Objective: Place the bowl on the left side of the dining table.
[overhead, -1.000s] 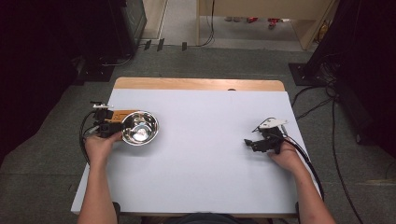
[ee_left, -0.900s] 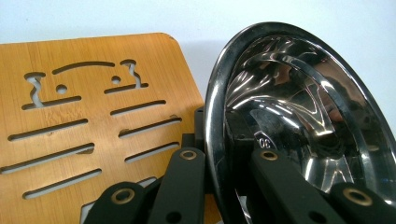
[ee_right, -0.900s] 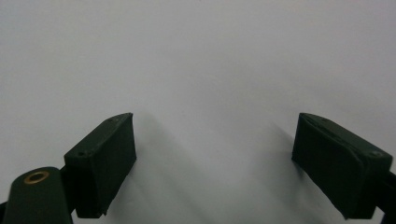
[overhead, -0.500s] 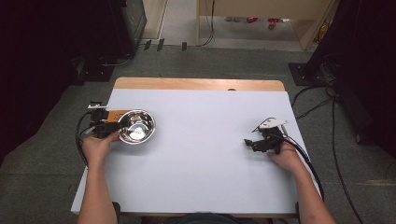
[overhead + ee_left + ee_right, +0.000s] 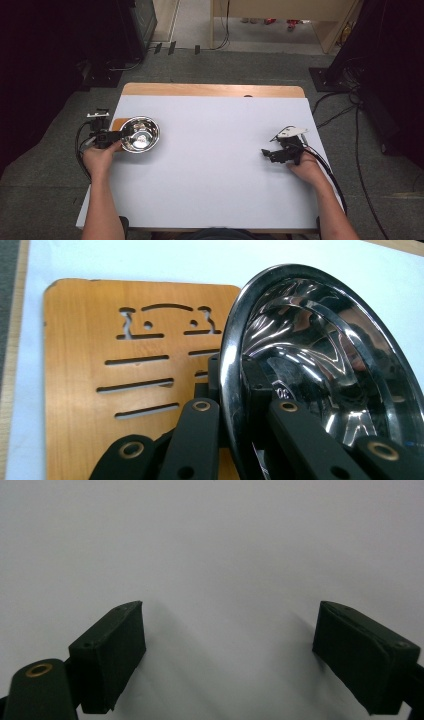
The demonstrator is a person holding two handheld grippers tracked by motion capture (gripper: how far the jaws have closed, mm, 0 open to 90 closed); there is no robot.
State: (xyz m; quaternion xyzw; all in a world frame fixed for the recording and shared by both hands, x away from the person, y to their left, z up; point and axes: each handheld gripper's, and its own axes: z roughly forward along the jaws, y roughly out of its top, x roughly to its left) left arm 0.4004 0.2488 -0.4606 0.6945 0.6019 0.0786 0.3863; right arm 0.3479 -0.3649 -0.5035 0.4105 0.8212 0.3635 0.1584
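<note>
A shiny steel bowl (image 5: 140, 134) is at the left of the white table, partly over a wooden cut-out board (image 5: 118, 123). My left gripper (image 5: 117, 135) is shut on the bowl's near-left rim. In the left gripper view the rim of the bowl (image 5: 325, 365) runs between the black jaws of the left gripper (image 5: 232, 390), one jaw inside and one outside. The board (image 5: 100, 340) lies flat behind, with slots and a cut pattern. My right gripper (image 5: 266, 153) rests at the right of the table. In its own view the right gripper (image 5: 230, 650) is open with nothing between its jaws.
The white table top (image 5: 210, 165) stretches between the two hands, with a wooden strip (image 5: 210, 90) along its far edge. Cables (image 5: 330, 175) trail from the right gripper over the table's right side. Dark equipment and cables stand on the floor beyond.
The left gripper has carried the bowl slightly to the left, farther over the wooden board. The right gripper has stayed in place.
</note>
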